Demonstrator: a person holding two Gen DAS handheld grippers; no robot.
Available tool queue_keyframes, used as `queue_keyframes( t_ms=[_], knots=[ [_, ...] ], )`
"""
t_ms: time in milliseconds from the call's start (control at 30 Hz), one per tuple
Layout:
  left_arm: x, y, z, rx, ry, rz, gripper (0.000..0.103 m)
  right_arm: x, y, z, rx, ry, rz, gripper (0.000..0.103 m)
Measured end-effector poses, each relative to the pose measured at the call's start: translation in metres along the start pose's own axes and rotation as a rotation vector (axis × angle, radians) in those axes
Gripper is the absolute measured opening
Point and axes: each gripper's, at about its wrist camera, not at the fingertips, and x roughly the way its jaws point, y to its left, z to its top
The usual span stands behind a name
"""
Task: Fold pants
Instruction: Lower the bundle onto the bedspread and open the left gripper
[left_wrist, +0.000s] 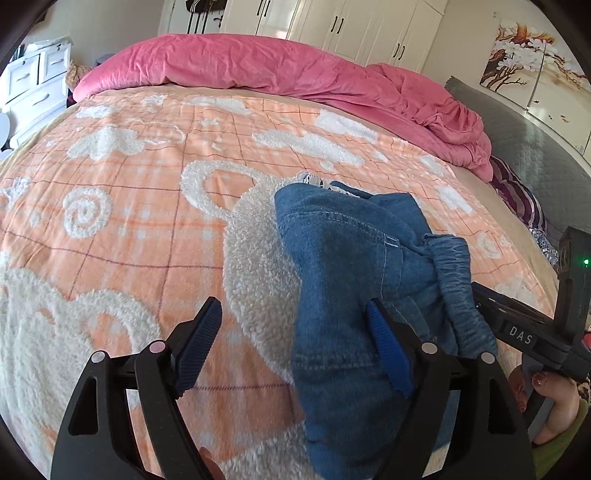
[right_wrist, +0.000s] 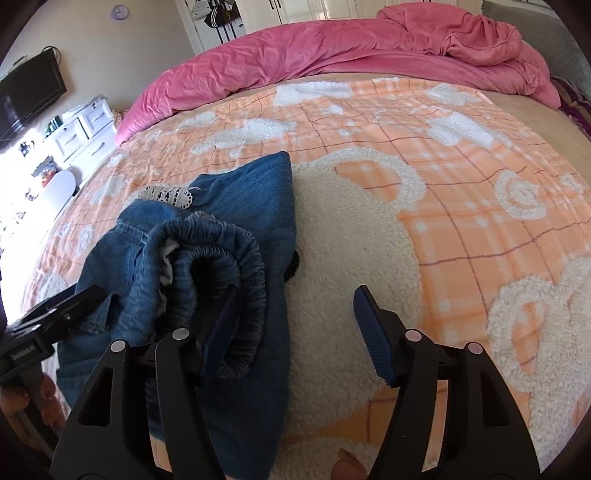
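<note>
Blue denim pants (left_wrist: 343, 266) lie bunched on the orange and white fleece blanket (left_wrist: 147, 206), with a lace-trimmed hem (left_wrist: 314, 181) at the far end and the elastic waistband (right_wrist: 221, 258) near me. My left gripper (left_wrist: 295, 314) is open, its right finger resting on the denim. My right gripper (right_wrist: 295, 299) is open, its left finger lying against the waistband. The pants also show in the right wrist view (right_wrist: 243, 221). The right gripper's body shows at the left wrist view's right edge (left_wrist: 524, 332).
A rumpled pink duvet (left_wrist: 295, 74) lies along the bed's far side. A grey headboard (left_wrist: 524, 147) and striped pillow (left_wrist: 517, 195) are at right. White drawers (right_wrist: 85, 129) and a wall TV (right_wrist: 29, 96) stand past the bed's left edge.
</note>
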Motion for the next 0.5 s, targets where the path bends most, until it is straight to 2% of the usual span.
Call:
queue_keyframes(
  t_ms=[167,233,333,367,400,500],
  knots=[
    [-0.015,0.0,-0.007,0.001,-0.01,0.004,0.084,-0.014,-0.003,-0.01,0.015,-0.017,-0.003,0.058],
    [-0.023,0.0,-0.011,-0.002,-0.013,0.002,0.085,-0.021,-0.003,-0.015,0.018,-0.023,-0.006,0.064],
    [-0.035,0.001,-0.019,-0.003,-0.019,0.002,0.087,-0.036,-0.004,-0.025,0.02,-0.049,-0.005,0.066],
    [-0.04,0.002,-0.023,-0.005,-0.021,0.002,0.088,-0.041,-0.003,-0.028,0.018,-0.052,-0.001,0.073],
    [-0.044,0.001,-0.026,-0.004,-0.022,0.003,0.089,-0.046,-0.003,-0.032,0.018,-0.055,0.01,0.075],
    [-0.055,-0.001,-0.036,0.005,-0.026,0.006,0.092,-0.059,0.004,-0.044,-0.001,-0.061,0.025,0.077]
  ],
)
